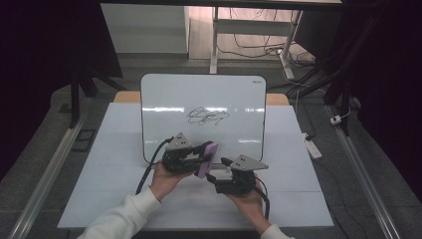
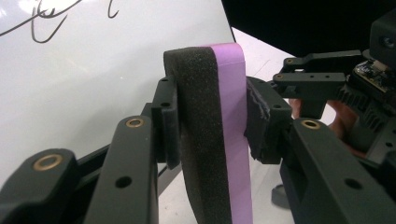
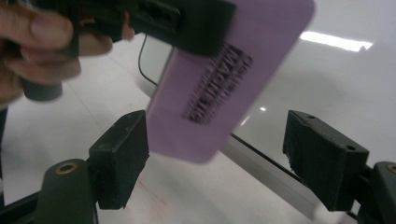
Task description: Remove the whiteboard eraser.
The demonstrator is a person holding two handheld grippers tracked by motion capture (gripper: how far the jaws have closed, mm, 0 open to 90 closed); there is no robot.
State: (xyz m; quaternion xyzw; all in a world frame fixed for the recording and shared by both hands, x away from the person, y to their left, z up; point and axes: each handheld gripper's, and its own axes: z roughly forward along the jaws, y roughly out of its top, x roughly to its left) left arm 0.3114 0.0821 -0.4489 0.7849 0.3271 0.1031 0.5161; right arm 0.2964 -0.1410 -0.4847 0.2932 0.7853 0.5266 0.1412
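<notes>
So, my left gripper (image 2: 210,116) is clamped on the purple eraser (image 2: 231,121), one pad on the black foam side and the other on the purple backing, and it holds the thing on edge above the table. From the high view the eraser (image 1: 206,159) sits just past the near edge of the whiteboard (image 1: 164,99), tilted a bit, with my left hand (image 1: 164,180) wrapped under the gripper (image 1: 201,155).

My right gripper (image 1: 216,169) is just beside it, jaws spread wide with nothing pinched. In the right gripper view the eraser (image 3: 233,79) hangs in front of the gap between the two jaws, its lower corner close to the left jaw's pad (image 3: 122,154), but I can't tell if they actually touch (the frame is a bit blurry there). The black print on the purple face is too smeared to read.

Further out, the whiteboard lies flat on the white table (image 1: 99,194) with a black scribble (image 1: 206,116) near its middle, well apart from the eraser. Cables trail off both grippers toward me.
</notes>
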